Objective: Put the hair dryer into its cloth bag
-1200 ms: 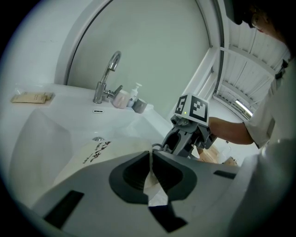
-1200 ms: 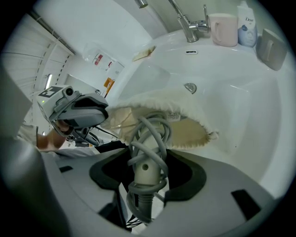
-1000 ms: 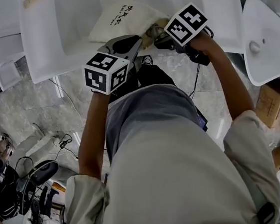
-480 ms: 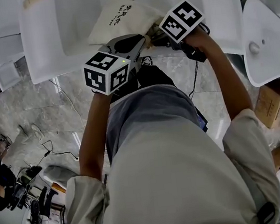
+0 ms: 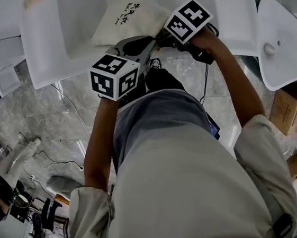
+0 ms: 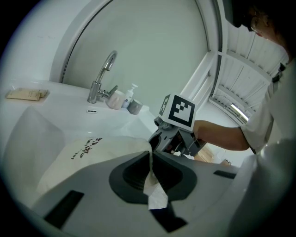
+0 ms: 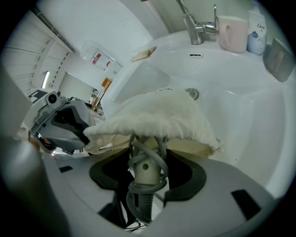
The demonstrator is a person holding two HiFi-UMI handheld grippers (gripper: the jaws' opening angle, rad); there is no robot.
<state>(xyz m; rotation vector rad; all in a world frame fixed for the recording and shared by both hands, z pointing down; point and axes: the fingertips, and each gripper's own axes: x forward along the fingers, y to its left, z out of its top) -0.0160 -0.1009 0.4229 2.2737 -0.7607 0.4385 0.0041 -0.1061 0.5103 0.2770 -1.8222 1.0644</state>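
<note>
Hair dryer [image 7: 146,179], clamped in right tongs [image 7: 148,155], shows only in that gripper's view.

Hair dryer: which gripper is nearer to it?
Right. The right gripper grips the hair dryer by its handle; the left gripper pinches the cloth bag edge beside it.

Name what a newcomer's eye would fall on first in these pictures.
First, the cream cloth bag with black lettering, lying in the white washbasin. At its mouth, the right gripper clamps the handle of a pale hair dryer wound with grey cord, whose head is hidden under the cloth. The left gripper pinches the bag's edge.
</note>
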